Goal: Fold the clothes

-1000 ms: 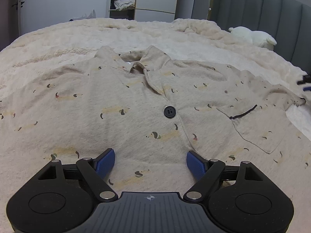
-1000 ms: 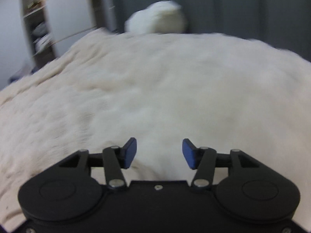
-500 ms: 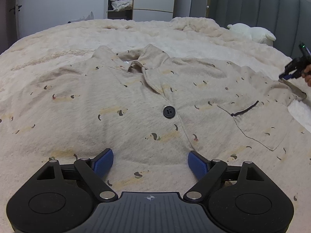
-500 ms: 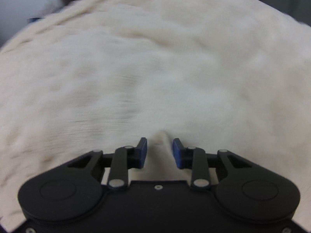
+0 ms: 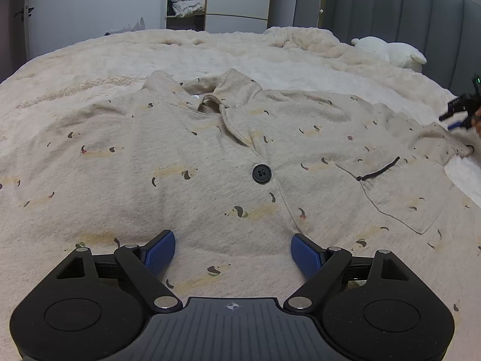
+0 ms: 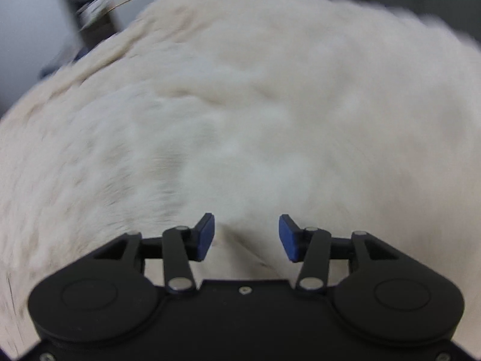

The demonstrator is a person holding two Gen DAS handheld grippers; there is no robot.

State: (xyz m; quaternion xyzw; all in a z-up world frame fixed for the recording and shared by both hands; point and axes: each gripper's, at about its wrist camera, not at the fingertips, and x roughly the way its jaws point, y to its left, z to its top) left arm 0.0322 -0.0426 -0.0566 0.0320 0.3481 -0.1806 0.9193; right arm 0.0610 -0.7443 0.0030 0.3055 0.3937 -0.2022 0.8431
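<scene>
Lying flat: the shirt (image 5: 210,162) was spread front up on the fluffy bed (image 5: 90,57), its collar toward the far side.
Left tool: the left tool (image 5: 233,248) hung low over the shirt's bottom part, its blue pads wide apart with nothing pinched.
Button: a dark button (image 5: 261,173) sat in the middle of the shirt.
Pocket: a pocket (image 5: 402,198) was to the right of the button.
Right tool: the right tool (image 6: 246,234) was over the blurry white bed cover, its pads opening, with a soft fold between them that they did not press.
</scene>
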